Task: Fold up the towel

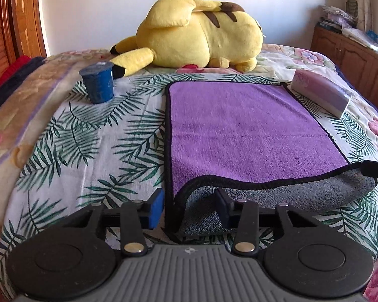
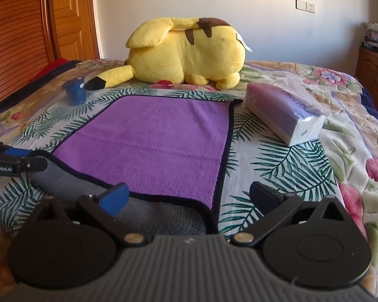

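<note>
A purple towel [image 1: 249,130] with black trim and a grey underside lies flat on the bed; it also shows in the right wrist view [image 2: 158,146]. Its near edge is curled up, showing the grey side [image 1: 289,196]. My left gripper [image 1: 190,207] is open, its jaws standing either side of the towel's near left corner. My right gripper [image 2: 189,197] is open wide around the near right corner [image 2: 209,209]. The left gripper's fingers [image 2: 20,161] show at the left of the right wrist view, by the raised grey edge.
A leaf-print sheet [image 1: 88,151] covers the bed. A yellow plush toy [image 1: 199,32] lies at the far side. A blue cup [image 1: 98,83] stands far left of the towel. A tissue pack [image 2: 287,110] lies far right. A wooden cabinet [image 1: 355,52] stands right.
</note>
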